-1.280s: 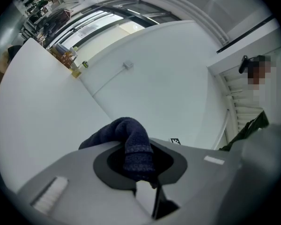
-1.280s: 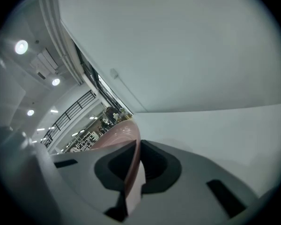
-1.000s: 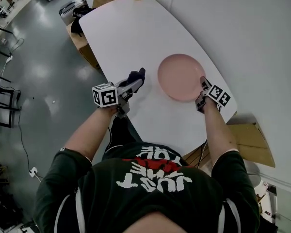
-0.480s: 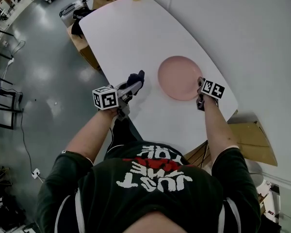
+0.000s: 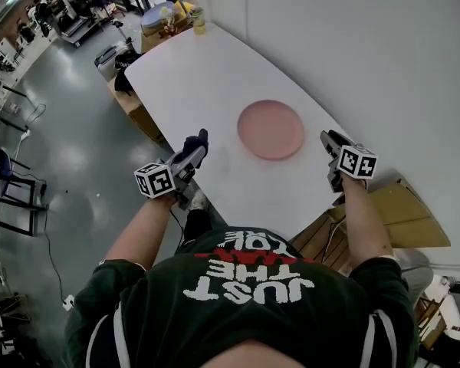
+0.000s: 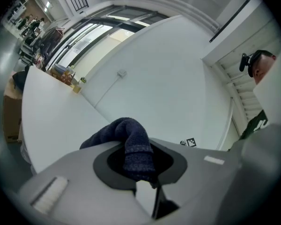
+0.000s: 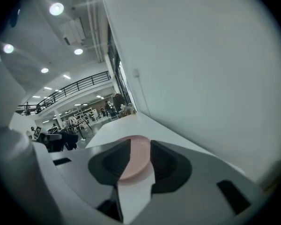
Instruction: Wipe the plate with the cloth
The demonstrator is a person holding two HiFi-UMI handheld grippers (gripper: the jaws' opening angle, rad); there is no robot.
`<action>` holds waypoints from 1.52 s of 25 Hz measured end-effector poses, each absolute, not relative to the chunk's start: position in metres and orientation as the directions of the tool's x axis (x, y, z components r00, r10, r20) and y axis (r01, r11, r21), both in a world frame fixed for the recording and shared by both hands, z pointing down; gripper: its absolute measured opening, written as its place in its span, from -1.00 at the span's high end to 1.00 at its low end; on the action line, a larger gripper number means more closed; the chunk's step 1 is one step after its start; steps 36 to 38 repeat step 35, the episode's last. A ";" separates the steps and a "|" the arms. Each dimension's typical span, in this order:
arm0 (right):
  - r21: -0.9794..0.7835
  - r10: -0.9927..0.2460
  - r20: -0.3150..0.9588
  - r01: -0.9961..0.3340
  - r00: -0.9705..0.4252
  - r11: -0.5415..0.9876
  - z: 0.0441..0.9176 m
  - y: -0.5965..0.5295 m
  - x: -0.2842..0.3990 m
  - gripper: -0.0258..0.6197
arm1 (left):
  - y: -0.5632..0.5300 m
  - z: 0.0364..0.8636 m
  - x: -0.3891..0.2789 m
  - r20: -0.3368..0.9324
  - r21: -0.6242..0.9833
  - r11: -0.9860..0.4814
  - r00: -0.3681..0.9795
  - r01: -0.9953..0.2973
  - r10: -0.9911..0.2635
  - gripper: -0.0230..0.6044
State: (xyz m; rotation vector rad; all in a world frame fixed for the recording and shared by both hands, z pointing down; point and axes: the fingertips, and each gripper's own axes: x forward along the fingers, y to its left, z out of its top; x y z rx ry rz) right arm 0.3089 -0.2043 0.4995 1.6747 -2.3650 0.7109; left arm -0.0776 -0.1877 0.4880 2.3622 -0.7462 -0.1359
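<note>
Two grippers: left gripper (image 5: 190, 155) clamped on dark blue cloth (image 5: 198, 139), centre-left; right gripper (image 5: 329, 139) jaws just opened, nothing between, right of pink plate (image 5: 270, 129).

The round pink plate (image 5: 271, 129) lay flat on the table (image 5: 192, 75); the dark-blue cloth (image 5: 197, 139) sat bunched, clamped in the left tongs (image 5: 185, 159).

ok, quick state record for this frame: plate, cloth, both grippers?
plate: pink, flat on white table, nothing touching it
left gripper: shut on cloth, left of plate
cloth: dark blue, bunched, clear of plate
right gripper: open, jaws just been opening, nothing between them, right of plate
wiping: not under way
</note>
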 end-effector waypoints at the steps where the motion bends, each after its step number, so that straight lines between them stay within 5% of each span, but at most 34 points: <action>1: -0.268 -0.854 0.368 -0.921 -0.368 0.282 0.486 -0.187 0.312 0.52 | -0.177 0.482 -0.077 0.091 0.602 -0.631 0.827 -0.490 -0.555 0.72; 8: -0.225 -0.898 0.276 -0.931 -0.343 0.286 0.462 -0.095 0.331 0.90 | -0.113 0.449 -0.074 0.098 0.535 -0.640 0.793 -0.551 -0.601 0.72; 38: -0.191 -0.888 0.234 -0.914 -0.397 0.358 0.442 -0.071 0.313 0.91 | -0.071 0.433 -0.097 0.046 0.501 -0.632 0.747 -0.591 -0.663 0.72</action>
